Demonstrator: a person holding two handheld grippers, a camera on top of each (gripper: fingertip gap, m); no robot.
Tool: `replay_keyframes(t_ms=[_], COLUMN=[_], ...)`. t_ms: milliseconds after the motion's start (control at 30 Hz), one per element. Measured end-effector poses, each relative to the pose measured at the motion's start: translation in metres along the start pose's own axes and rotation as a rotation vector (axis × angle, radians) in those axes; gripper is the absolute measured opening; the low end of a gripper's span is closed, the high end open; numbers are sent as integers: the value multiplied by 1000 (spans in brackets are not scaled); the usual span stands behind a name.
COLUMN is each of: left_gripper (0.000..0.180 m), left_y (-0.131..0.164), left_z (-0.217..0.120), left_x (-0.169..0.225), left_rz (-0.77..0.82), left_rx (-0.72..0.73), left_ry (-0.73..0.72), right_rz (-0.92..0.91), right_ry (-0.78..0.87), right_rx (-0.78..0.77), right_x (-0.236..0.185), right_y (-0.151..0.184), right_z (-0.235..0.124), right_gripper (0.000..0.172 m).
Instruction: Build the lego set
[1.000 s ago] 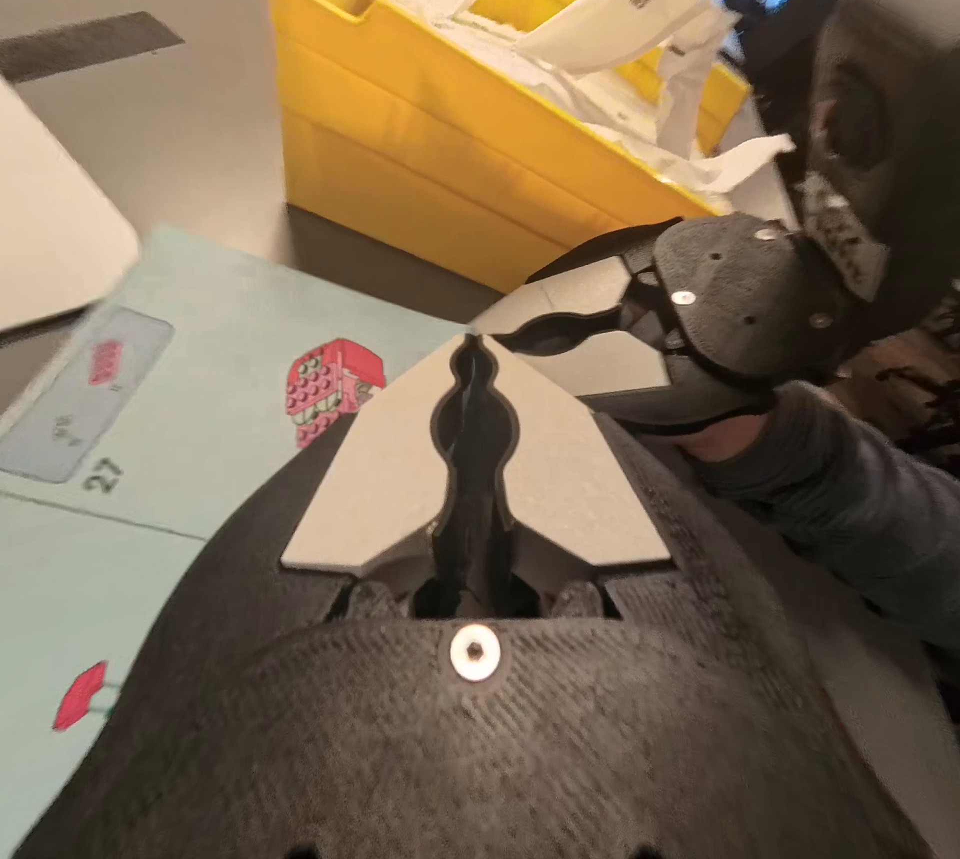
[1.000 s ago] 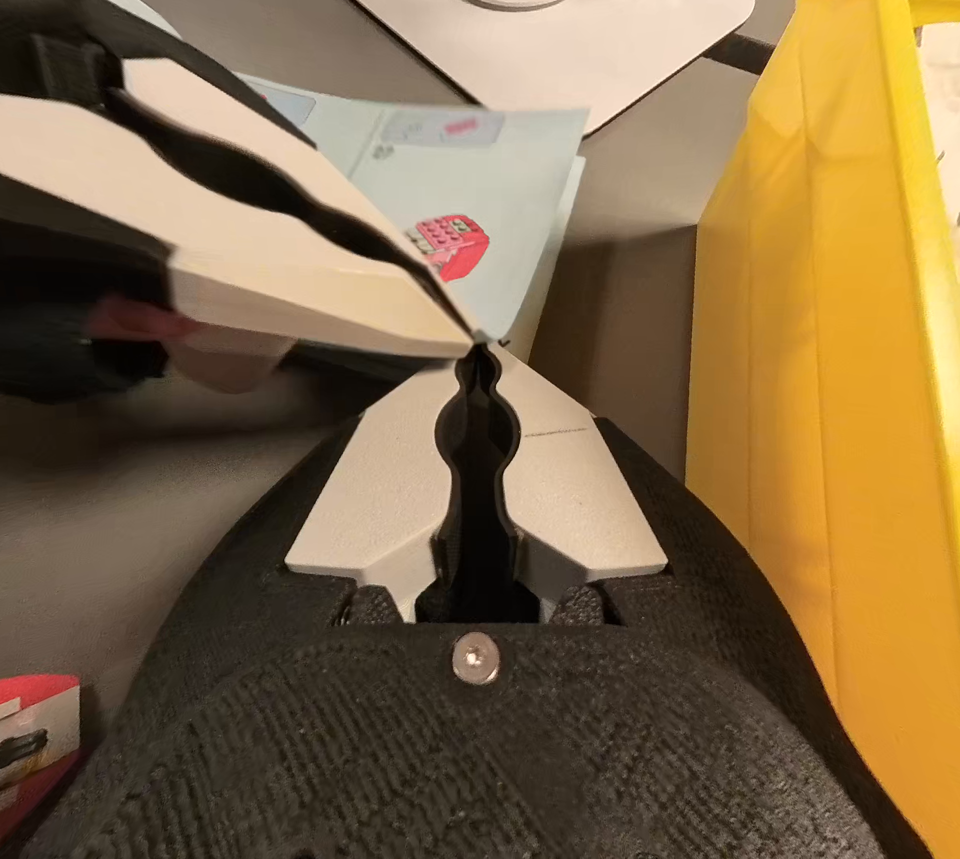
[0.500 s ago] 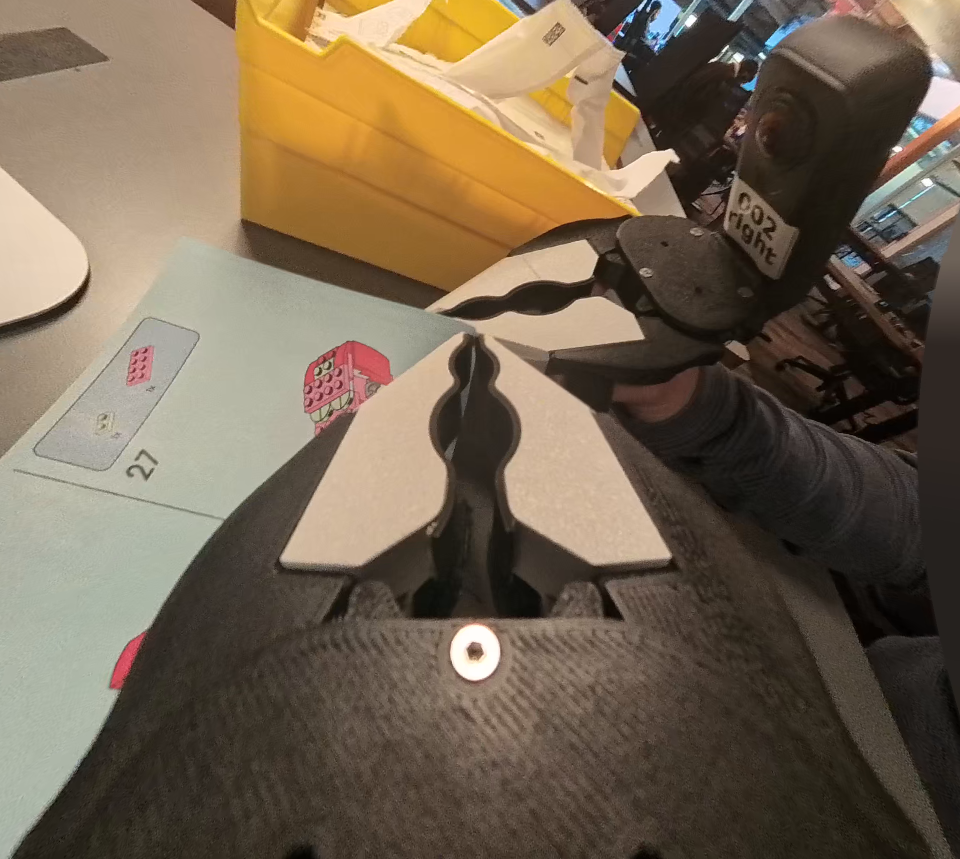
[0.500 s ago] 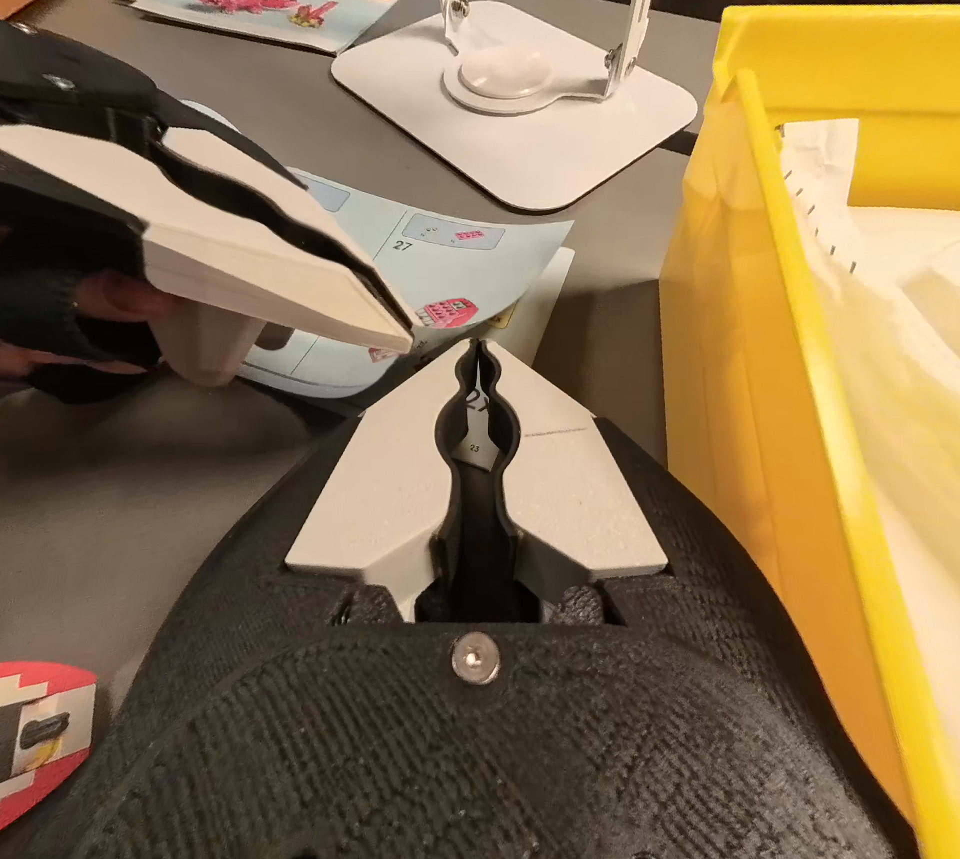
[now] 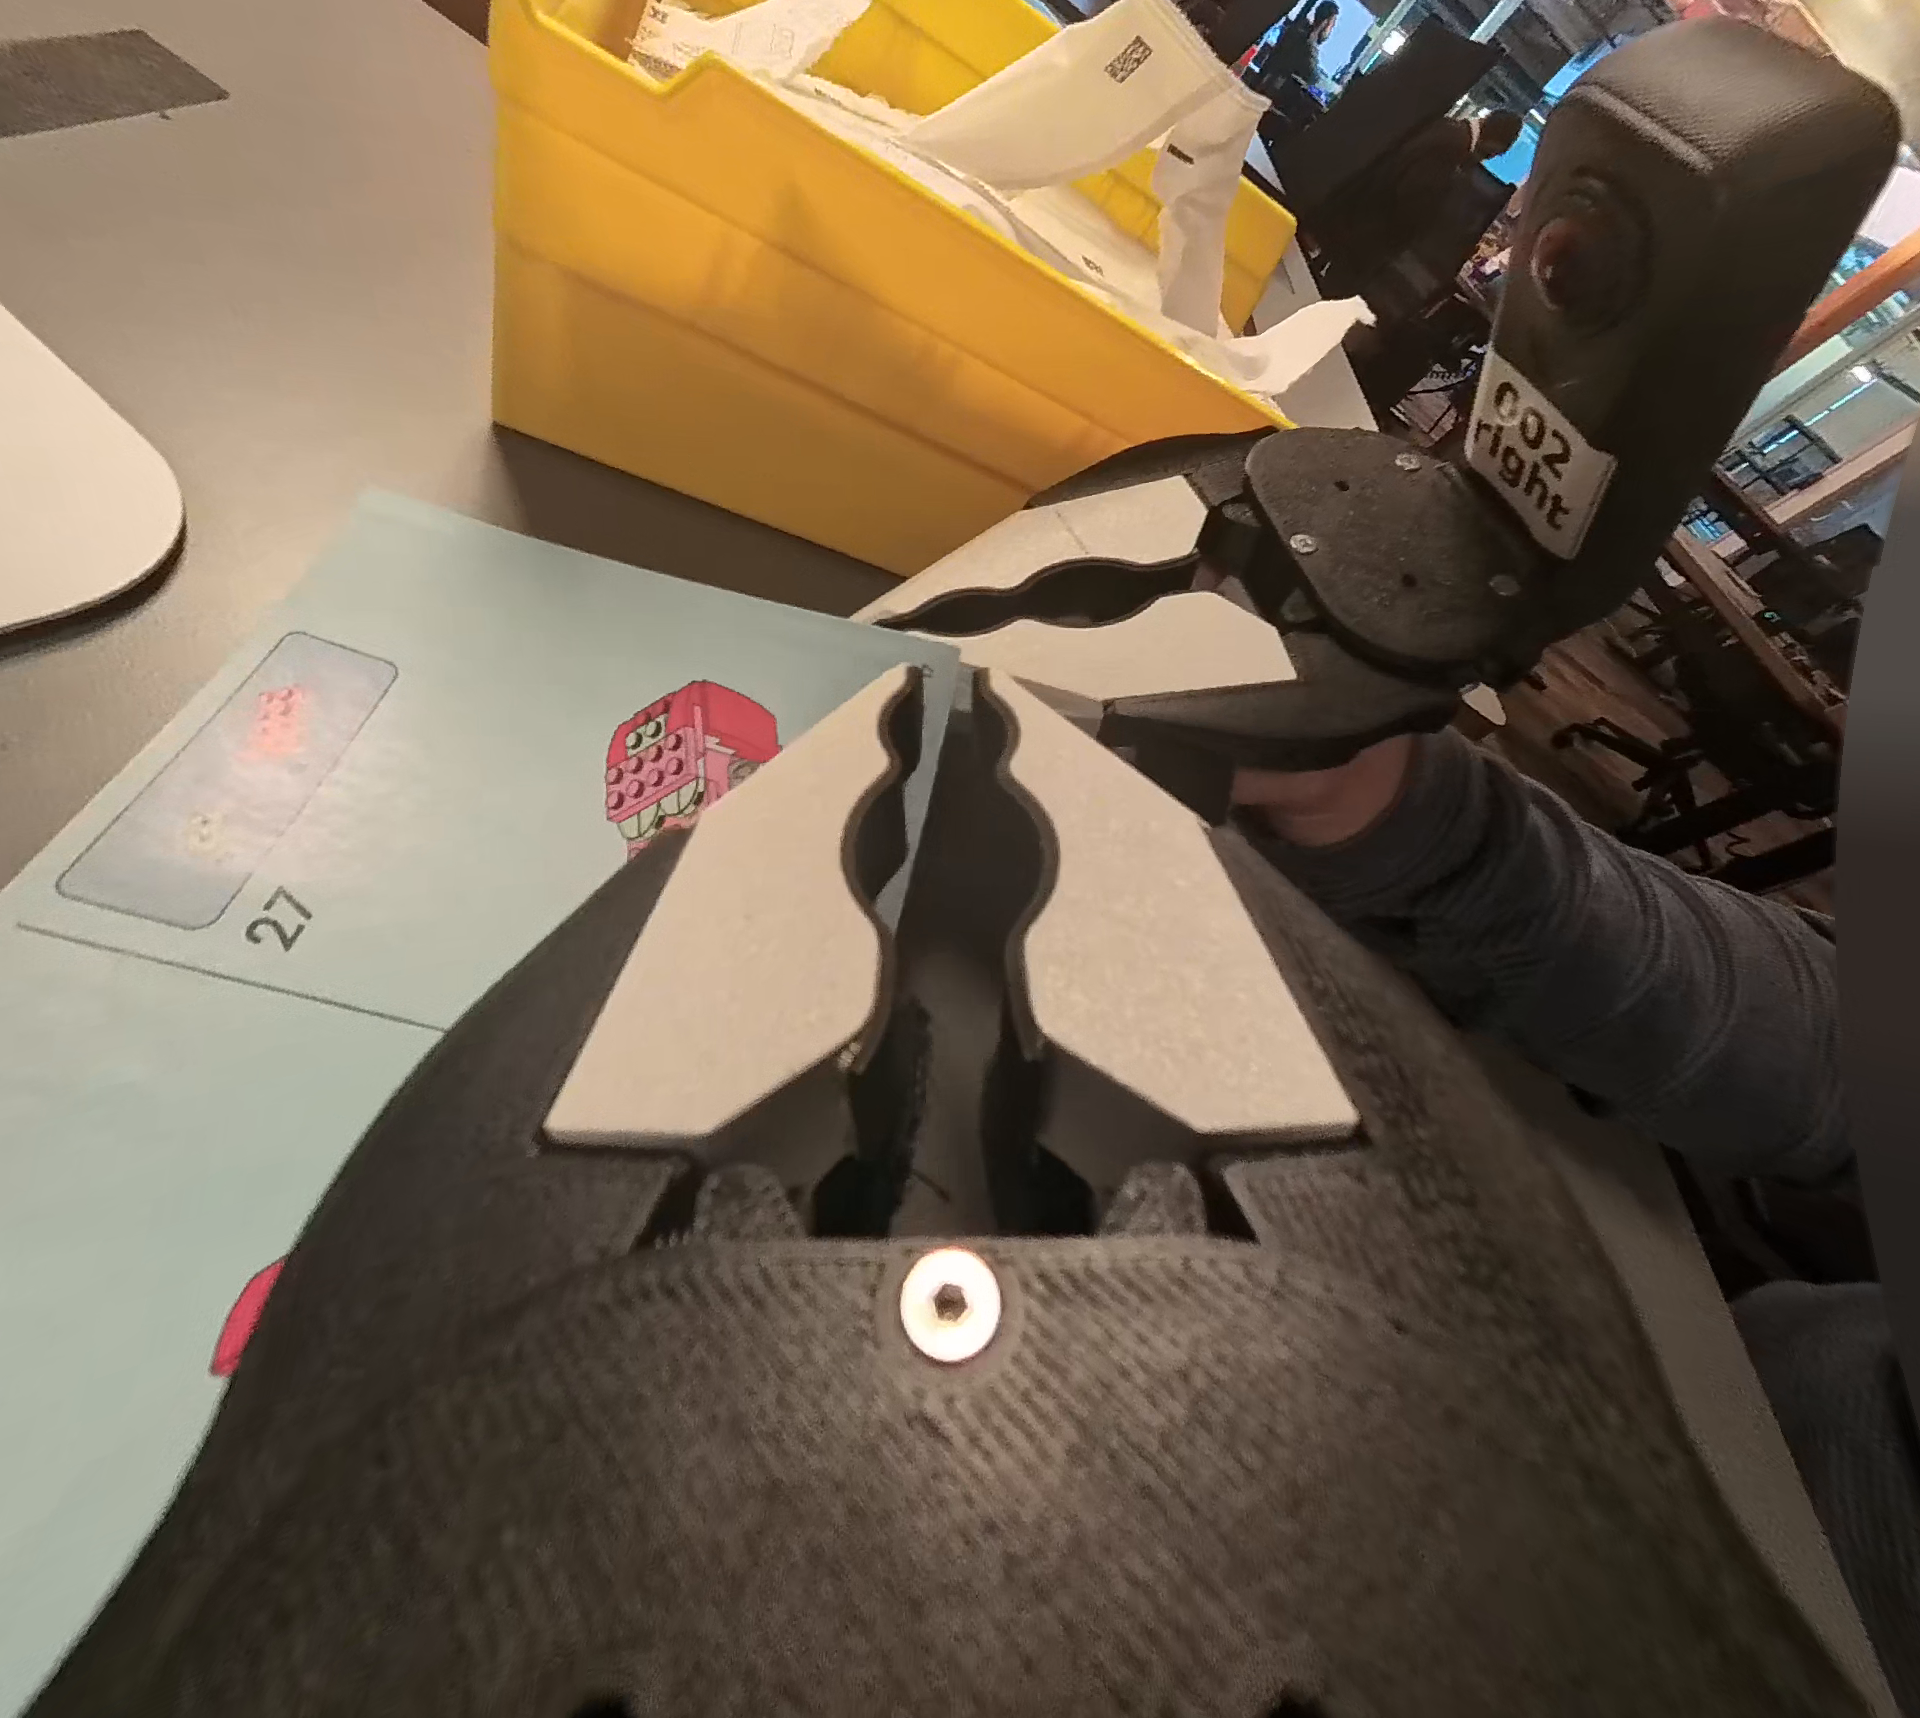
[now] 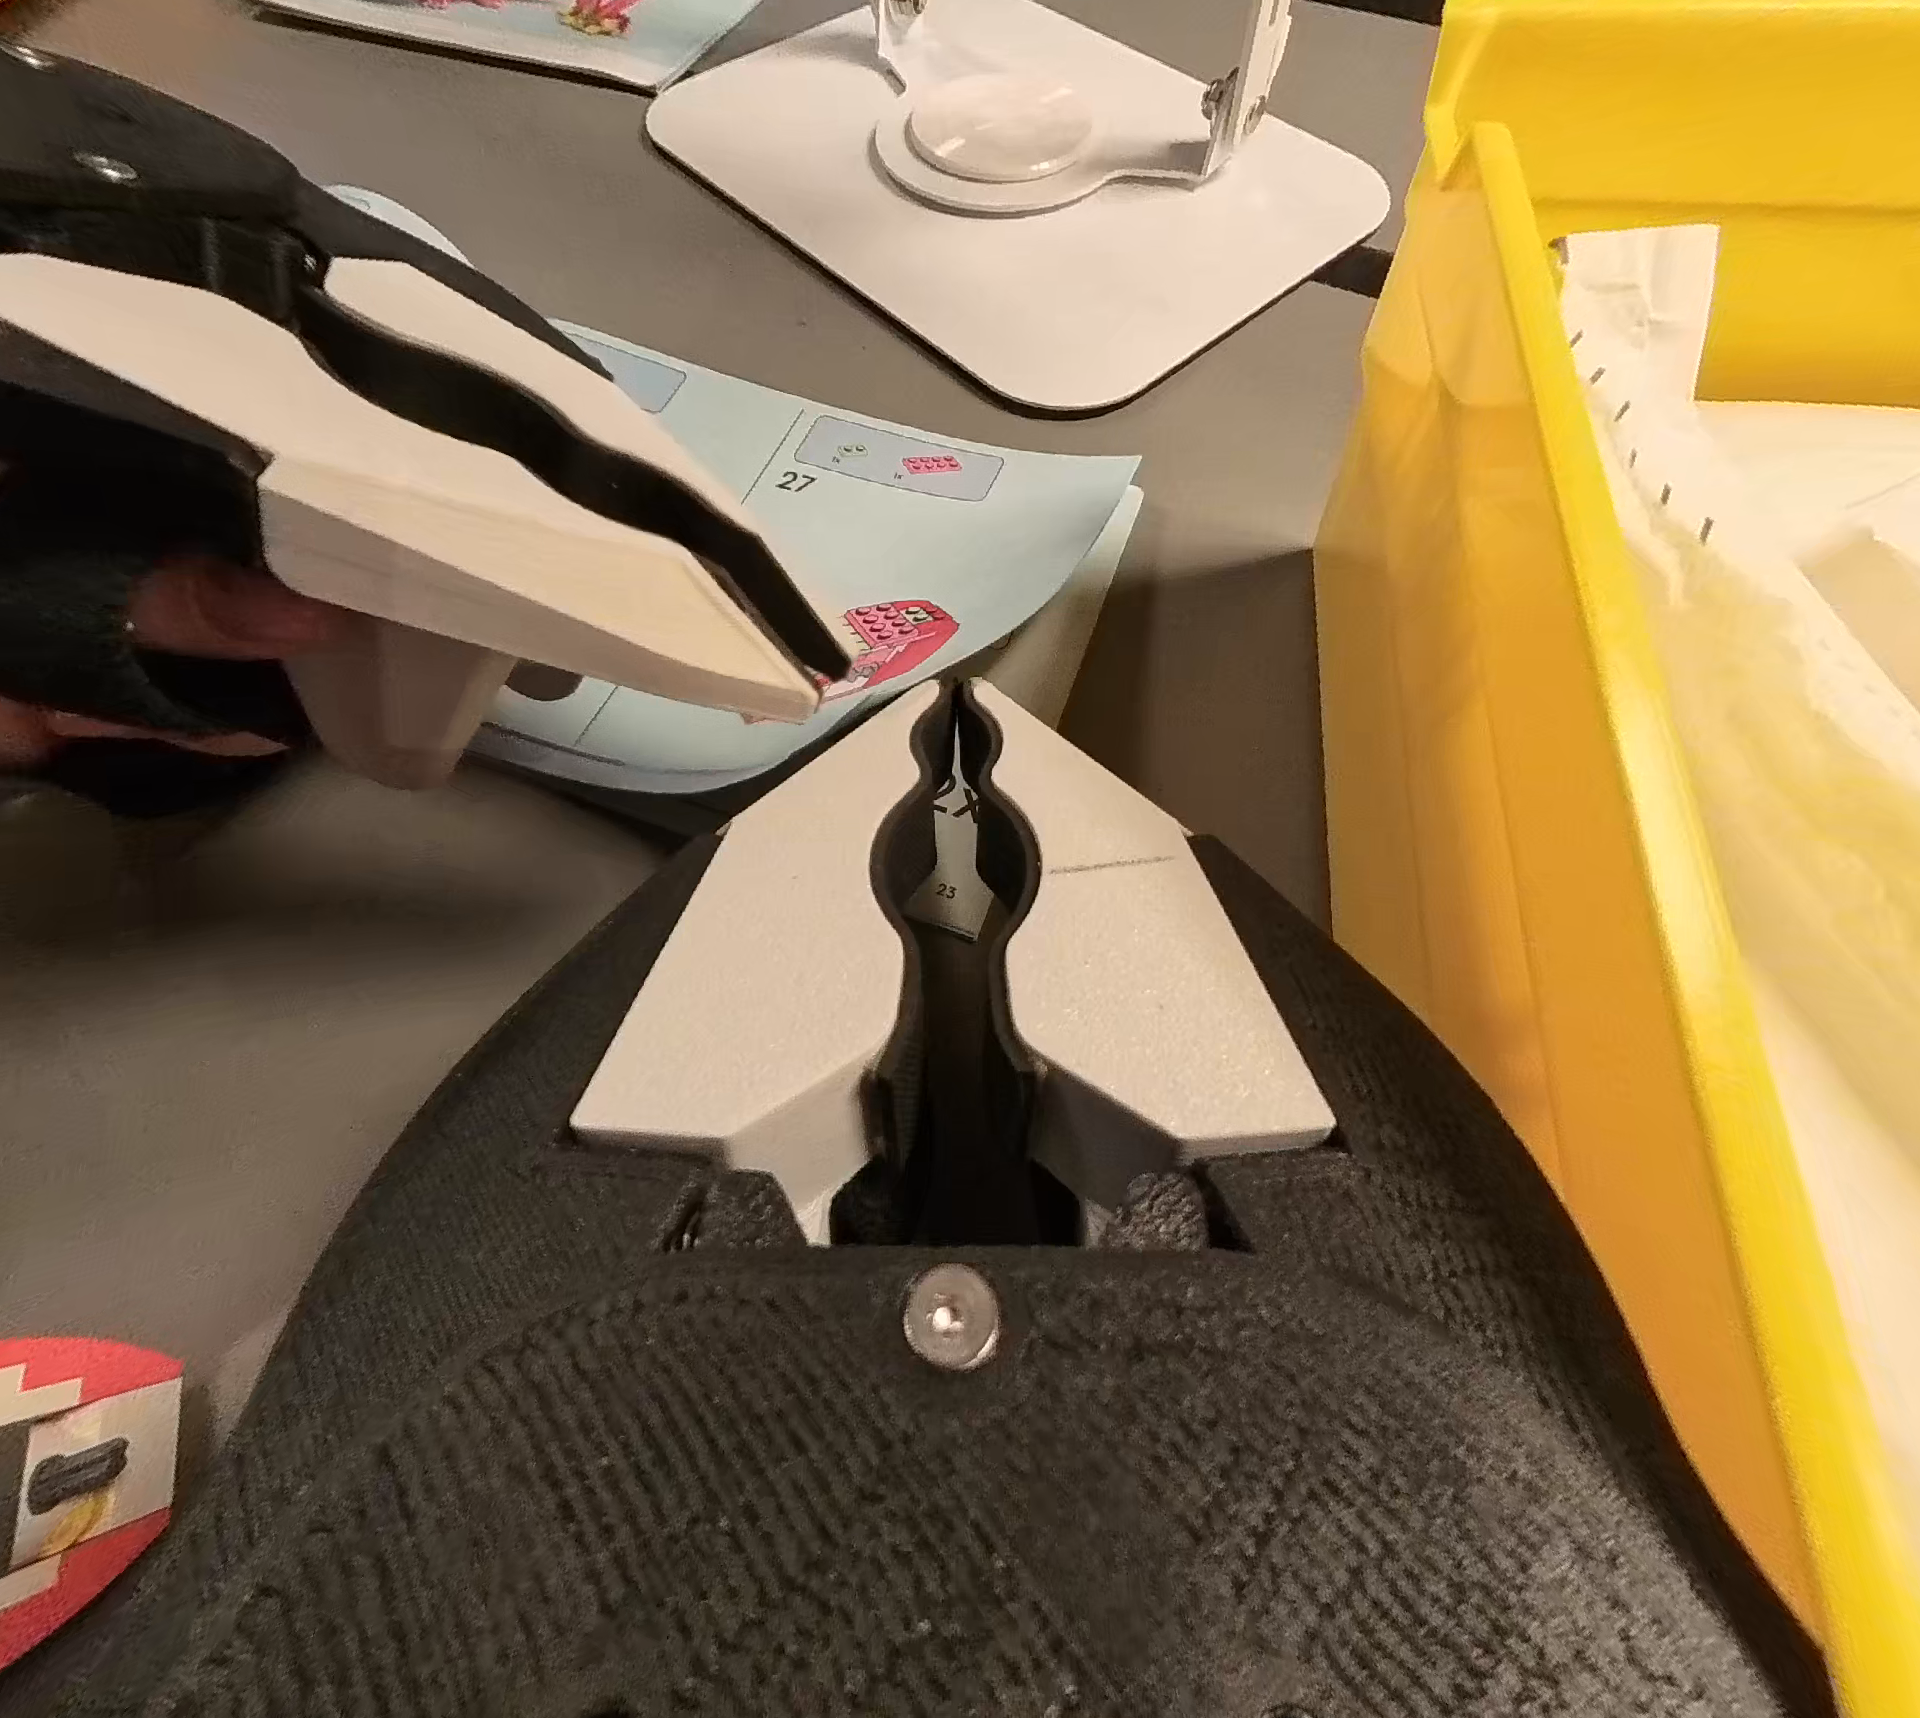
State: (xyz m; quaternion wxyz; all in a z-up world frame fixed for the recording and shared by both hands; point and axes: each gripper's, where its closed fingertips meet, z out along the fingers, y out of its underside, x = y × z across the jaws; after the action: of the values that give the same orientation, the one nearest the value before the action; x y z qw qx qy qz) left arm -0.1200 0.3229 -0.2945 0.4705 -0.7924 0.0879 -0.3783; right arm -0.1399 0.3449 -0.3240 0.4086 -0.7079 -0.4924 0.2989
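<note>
Both grippers low over booklet (image 6: pixel 935 546)

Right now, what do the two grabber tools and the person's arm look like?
Both tools, left and right, have pale grey wedge-shaped fingers with wavy black inner edges, set in rough black housings with a silver screw. The right one carries a rounded black camera block bearing a white label. A grey knit sleeve covers the arm.

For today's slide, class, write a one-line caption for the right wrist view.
Right claw pinches a light blue instruction page beside a yellow bin, left claw alongside.
</note>
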Motion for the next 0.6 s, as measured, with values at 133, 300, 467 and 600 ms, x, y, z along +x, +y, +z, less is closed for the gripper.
replay_keyframes(t_ms=[133, 300, 467, 600], left_gripper=[1, 0, 5, 20], left_y=[1, 2, -1, 0], left_z=[2, 4, 3, 4], left_x=[2, 1, -1, -2], left_rz=[16, 26, 30, 47], left_rx=[-5, -16, 4, -2], left_ry=[1, -13, -34, -49], right_rz=[0, 0, 0, 0], right_ry=[0, 0, 0, 1], right_rx=[0, 0, 0, 0], right_x=[0, 0, 0, 1], right_y=[0, 0, 0, 0], right_z=[0, 0, 0, 0], right_gripper=[0, 0, 0, 0])
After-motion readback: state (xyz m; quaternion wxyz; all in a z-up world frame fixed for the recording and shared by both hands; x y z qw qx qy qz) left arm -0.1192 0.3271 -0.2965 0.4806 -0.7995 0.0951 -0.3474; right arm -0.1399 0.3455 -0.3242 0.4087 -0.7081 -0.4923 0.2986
